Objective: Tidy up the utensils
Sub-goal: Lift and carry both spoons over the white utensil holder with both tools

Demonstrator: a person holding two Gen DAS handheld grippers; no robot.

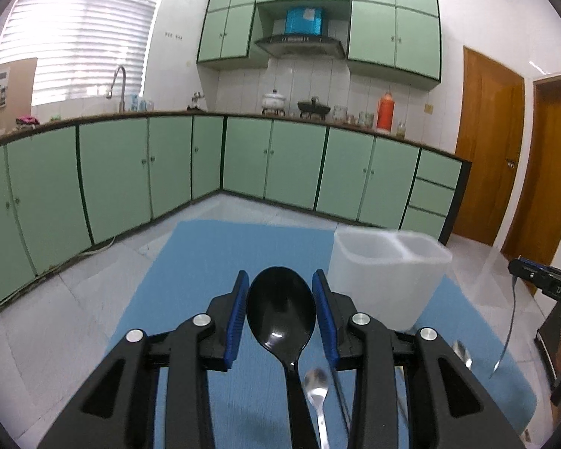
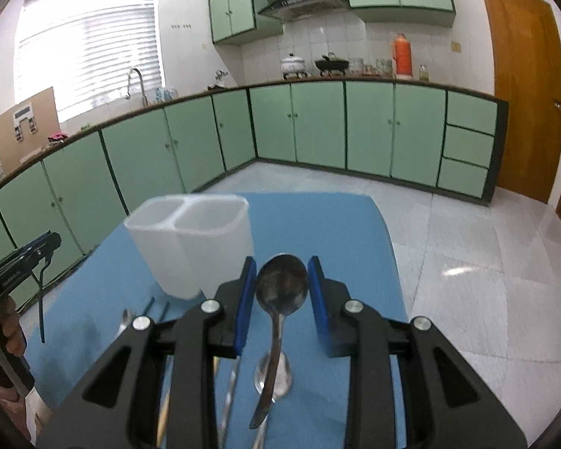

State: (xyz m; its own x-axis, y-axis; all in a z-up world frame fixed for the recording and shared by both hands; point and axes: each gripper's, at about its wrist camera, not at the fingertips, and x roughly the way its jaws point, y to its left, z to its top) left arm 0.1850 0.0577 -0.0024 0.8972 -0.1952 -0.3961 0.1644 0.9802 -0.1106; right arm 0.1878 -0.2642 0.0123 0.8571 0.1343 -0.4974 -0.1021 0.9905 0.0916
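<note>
My left gripper [image 1: 280, 307] is shut on a black plastic spoon [image 1: 280, 310], bowl up between the blue pads, handle hanging down. My right gripper [image 2: 282, 284] is shut on a metal spoon [image 2: 281, 284], bowl between the pads, handle hanging down. A white two-compartment utensil holder [image 1: 389, 273] stands on the blue mat [image 1: 213, 262], just right of the left gripper; in the right wrist view the holder [image 2: 194, 239] is ahead and to the left. Both grippers are held above the mat. Loose spoons [image 1: 316, 381] and chopsticks [image 2: 157, 308] lie on the mat below.
The mat [image 2: 336, 232] covers a table, with tiled floor beyond. Another metal spoon [image 2: 276, 372] lies under the right gripper. The right gripper shows at the right edge of the left wrist view [image 1: 542, 280], the left gripper at the left edge of the right wrist view [image 2: 26, 258]. Green cabinets line the walls.
</note>
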